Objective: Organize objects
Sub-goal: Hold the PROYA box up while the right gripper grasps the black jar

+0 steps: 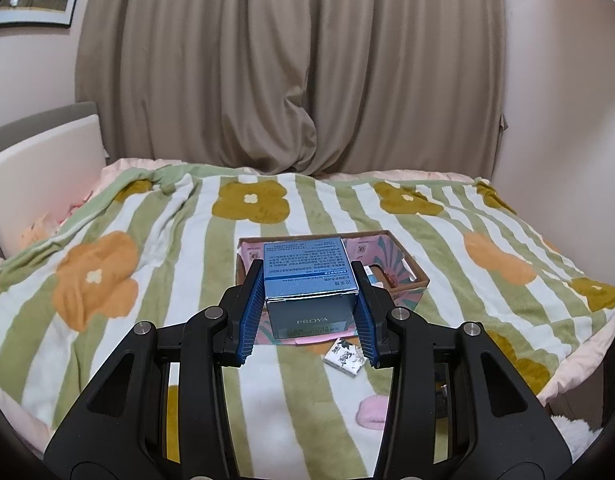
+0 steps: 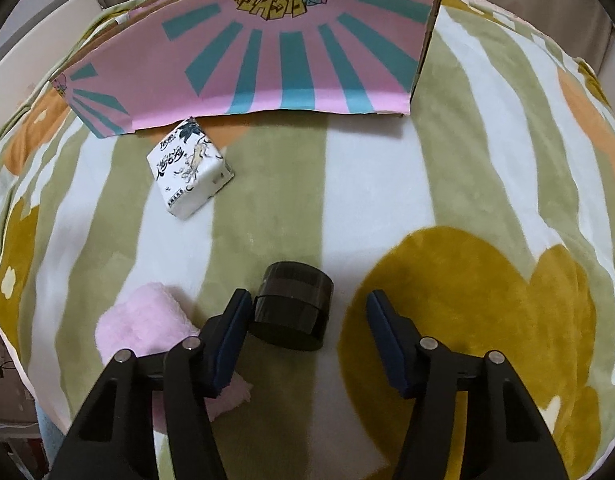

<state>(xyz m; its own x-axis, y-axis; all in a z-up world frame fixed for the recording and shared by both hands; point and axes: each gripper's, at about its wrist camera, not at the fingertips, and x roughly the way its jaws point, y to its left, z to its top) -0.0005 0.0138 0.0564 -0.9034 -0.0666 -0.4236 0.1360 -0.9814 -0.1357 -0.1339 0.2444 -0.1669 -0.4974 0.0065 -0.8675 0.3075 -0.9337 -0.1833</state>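
Above the near end of the cardboard box (image 1: 411, 276), the blue carton (image 1: 310, 280) marked PROYA is pinched between the two blue pads of the left gripper (image 1: 311, 312), held clear of the blanket (image 1: 147, 240) with its printed face upward. The cardboard box, pink and teal on its sides, sits open on the blanket just beyond the carton; a few small items already lie inside at its right end, too small to name. A white tissue pack (image 1: 344, 356) lies on the blanket just in front of the box.

In front of the box's long pink wall (image 2: 267, 60), the right gripper (image 2: 307, 328) is spread wide and low over the blanket, with a dark round jar (image 2: 293, 310) lying between its fingers, close against the left one and apart from the right. A pink fluffy cloth (image 2: 143, 328) lies just left of that gripper.

The step in hand looks like carrying the carton into the box while the other tool lines up on the jar. The next move probably calls for bringing the carton over a free patch inside the box, lowering, then releasing; the right gripper would need to centre on the jar before squeezing, since a round side may roll.
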